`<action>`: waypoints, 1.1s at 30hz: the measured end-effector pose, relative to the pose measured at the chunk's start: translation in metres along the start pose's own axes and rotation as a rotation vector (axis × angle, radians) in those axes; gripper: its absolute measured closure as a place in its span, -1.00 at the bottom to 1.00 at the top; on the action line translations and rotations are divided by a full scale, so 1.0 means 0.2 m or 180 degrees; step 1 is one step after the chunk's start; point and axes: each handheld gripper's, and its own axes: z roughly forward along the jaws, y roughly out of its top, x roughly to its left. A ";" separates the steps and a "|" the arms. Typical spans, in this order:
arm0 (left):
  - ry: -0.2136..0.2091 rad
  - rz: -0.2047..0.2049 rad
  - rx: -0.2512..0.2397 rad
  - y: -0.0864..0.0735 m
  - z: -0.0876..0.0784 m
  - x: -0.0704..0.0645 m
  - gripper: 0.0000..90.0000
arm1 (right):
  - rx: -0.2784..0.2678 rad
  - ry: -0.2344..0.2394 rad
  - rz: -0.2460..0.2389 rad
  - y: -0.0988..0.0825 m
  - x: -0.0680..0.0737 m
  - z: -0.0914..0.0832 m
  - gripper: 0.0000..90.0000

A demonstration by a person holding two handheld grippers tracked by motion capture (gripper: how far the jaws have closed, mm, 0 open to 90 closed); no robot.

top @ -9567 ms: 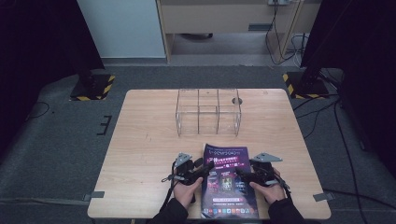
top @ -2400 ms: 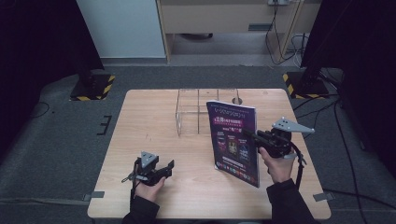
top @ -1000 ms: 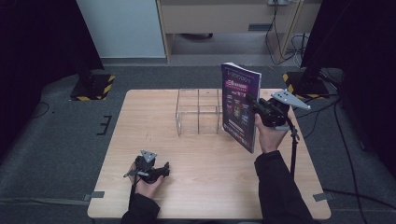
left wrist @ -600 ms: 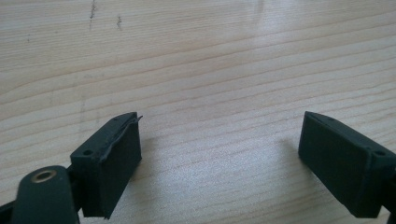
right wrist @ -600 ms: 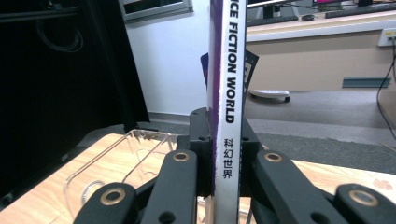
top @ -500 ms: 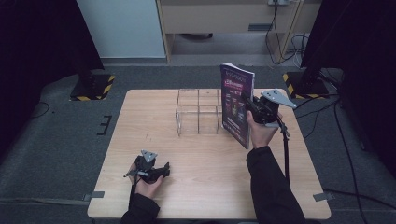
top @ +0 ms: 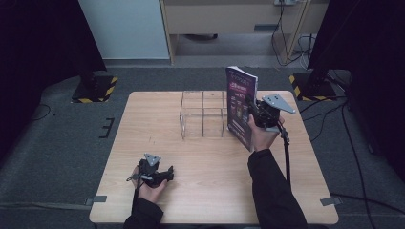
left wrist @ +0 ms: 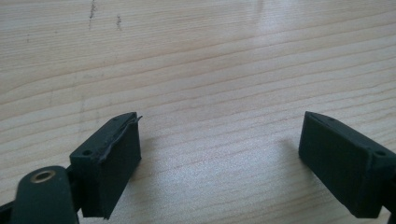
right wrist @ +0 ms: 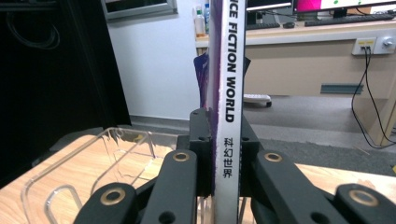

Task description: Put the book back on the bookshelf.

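Right of centre in the high view | right gripper (top: pixel 254 113) clamps the magazine (top: pixel 240 106) by its spine, upright beside the clear rack (top: pixel 202 114), probably to slot in | lower left, left gripper (top: pixel 165 174) parked on the table (top: pixel 143 119), jaws apart, empty

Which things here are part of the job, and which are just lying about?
In use:
- magazine, upright, clamped in the right hand-held gripper
- clear acrylic rack, beside it

Idle:
- left hand-held gripper, open, resting on the wooden table
- floor cables

One magazine (top: pixel 240 106), one clear rack (top: pixel 202 113)
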 end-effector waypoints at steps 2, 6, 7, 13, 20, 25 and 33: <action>0.0000 0.0000 0.0000 0.00 0.00 0.00 -0.73 | -0.0010 -0.0018 -0.0019 -0.01 0.00 0.00 0.84; 0.0000 0.0001 0.0001 0.00 0.00 0.00 -0.73 | -0.0013 -0.0021 -0.0052 -0.01 0.01 -0.01 0.84; 0.0000 0.0000 0.0000 0.00 0.00 0.00 -0.73 | 0.0000 -0.0016 -0.0055 -0.01 0.01 -0.01 0.84; 0.0001 0.0000 0.0000 0.00 0.00 0.00 -0.73 | 0.0062 0.0057 -0.0054 -0.03 0.01 -0.06 0.83; 0.0004 -0.0003 0.0001 0.00 0.00 0.00 -0.73 | 0.0293 0.0150 0.0008 -0.04 0.01 -0.15 0.83; 0.0005 0.0000 0.0002 0.00 0.00 0.00 -0.74 | 0.0511 0.0263 0.0048 -0.08 -0.01 -0.21 0.82; 0.0005 -0.0004 0.0003 0.00 0.00 0.00 -0.74 | 0.0651 0.0335 0.0037 -0.14 -0.02 -0.32 0.81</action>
